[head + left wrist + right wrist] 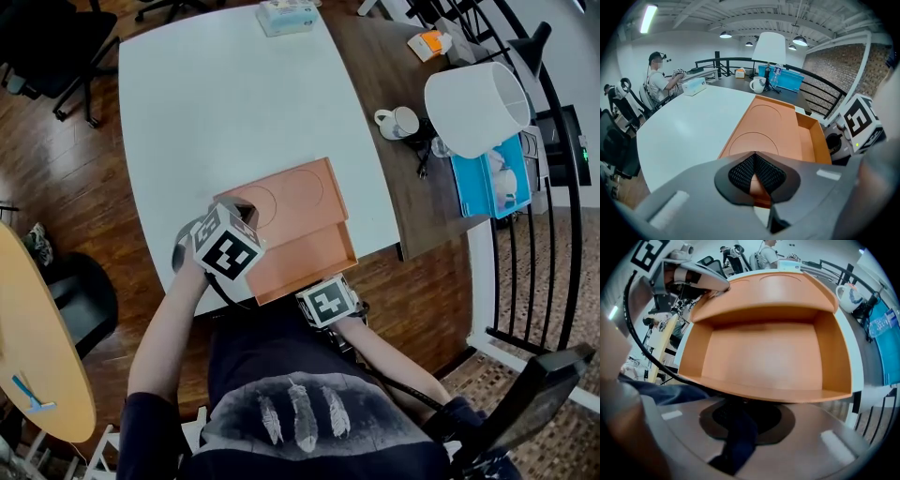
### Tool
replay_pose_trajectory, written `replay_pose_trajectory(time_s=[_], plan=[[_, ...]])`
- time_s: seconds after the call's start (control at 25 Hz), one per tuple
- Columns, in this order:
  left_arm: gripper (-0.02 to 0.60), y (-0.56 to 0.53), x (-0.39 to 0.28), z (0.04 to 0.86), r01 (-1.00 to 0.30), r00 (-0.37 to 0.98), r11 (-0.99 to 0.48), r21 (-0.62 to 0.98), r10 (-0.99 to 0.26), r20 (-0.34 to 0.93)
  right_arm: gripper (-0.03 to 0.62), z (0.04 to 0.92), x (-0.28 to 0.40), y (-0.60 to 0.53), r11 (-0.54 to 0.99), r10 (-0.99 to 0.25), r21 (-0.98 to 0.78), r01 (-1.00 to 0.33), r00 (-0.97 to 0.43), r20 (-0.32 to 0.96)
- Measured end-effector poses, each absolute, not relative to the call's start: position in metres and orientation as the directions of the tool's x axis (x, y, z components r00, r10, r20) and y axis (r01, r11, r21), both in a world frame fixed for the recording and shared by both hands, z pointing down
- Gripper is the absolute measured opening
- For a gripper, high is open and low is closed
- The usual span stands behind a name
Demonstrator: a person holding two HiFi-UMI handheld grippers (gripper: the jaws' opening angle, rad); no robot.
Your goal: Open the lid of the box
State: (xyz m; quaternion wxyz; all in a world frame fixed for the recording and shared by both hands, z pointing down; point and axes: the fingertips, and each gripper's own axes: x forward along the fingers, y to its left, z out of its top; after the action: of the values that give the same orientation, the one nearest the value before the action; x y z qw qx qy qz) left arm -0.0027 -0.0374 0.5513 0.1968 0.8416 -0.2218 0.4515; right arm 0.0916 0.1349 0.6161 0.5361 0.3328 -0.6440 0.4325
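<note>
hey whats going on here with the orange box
A person holds a gripper in each hand at an orange box on the white table. The lid sits offset toward the far side, so the near part of the box is uncovered and looks empty. The left gripper has its jaws together at the lid's near left corner. The right gripper is at the box's near wall, which covers its jaw tips, so I cannot tell if it grips.
</note>
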Motion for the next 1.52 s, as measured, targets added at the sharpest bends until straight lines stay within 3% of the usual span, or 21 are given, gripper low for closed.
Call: replay_pose_trajectory(time_s=[0.2,0.4,0.56,0.72,0.88,0.96,1.16,1.24,1.32,1.44,1.52], plan=[[0.017,-0.04,-0.004,0.552,-0.542,0.487,-0.831,0.122,-0.193,0.852,0.081,0.613,0.092,0.152,0.403,0.026,-0.208,-0.891,-0.216,0.976],[0.017,-0.042,-0.002,0.552,-0.55,0.475,-0.83,0.094,-0.218,0.853,0.08,0.613,0.088,0.154,0.268,0.052,-0.297,-0.917,-0.294,0.954],[0.017,-0.042,-0.003,0.552,-0.55,0.472,-0.83,0.089,-0.222,0.853,0.08,0.612,0.087,0.152,0.25,0.012,-0.323,-0.913,-0.331,0.944],[0.017,-0.052,-0.01,0.543,-0.576,0.456,-0.818,0.013,-0.308,0.835,0.089,0.596,0.099,0.16,0.247,0.022,-0.388,-0.888,-0.396,0.918],[0.016,-0.05,-0.019,0.505,-0.625,0.573,-0.766,0.152,-0.317,0.756,0.087,0.559,0.146,0.176,0.249,0.052,-0.454,-0.855,-0.456,0.888],[0.016,-0.052,-0.025,0.481,-0.631,0.632,-0.746,0.213,-0.334,0.7,0.087,0.526,0.171,0.162,0.266,-0.005,-0.487,-0.832,-0.507,0.862],[0.017,-0.053,-0.034,0.42,-0.592,0.738,-0.755,0.282,-0.368,0.565,0.087,0.436,0.201,0.035,0.463,-0.341,-0.438,-0.77,-0.611,0.714],[0.017,-0.051,-0.028,0.395,-0.543,0.788,-0.788,0.291,-0.358,0.502,0.089,0.4,0.188,-0.02,0.577,-0.417,-0.392,-0.717,-0.671,0.613],[0.017,-0.049,-0.019,0.371,-0.492,0.834,-0.815,0.304,-0.343,0.432,0.087,0.365,0.156,-0.061,0.7,-0.413,-0.36,-0.617,-0.761,0.501],[0.017,-0.044,-0.009,0.344,-0.443,0.875,-0.841,0.312,-0.329,0.355,0.087,0.334,0.099,-0.092,0.853,-0.292,-0.299,-0.429,-0.865,0.407],[0.017,-0.039,-0.005,0.333,-0.423,0.887,-0.853,0.306,-0.323,0.329,0.003,0.329,0.068,-0.092,0.919,-0.177,-0.263,-0.294,-0.903,0.392]])
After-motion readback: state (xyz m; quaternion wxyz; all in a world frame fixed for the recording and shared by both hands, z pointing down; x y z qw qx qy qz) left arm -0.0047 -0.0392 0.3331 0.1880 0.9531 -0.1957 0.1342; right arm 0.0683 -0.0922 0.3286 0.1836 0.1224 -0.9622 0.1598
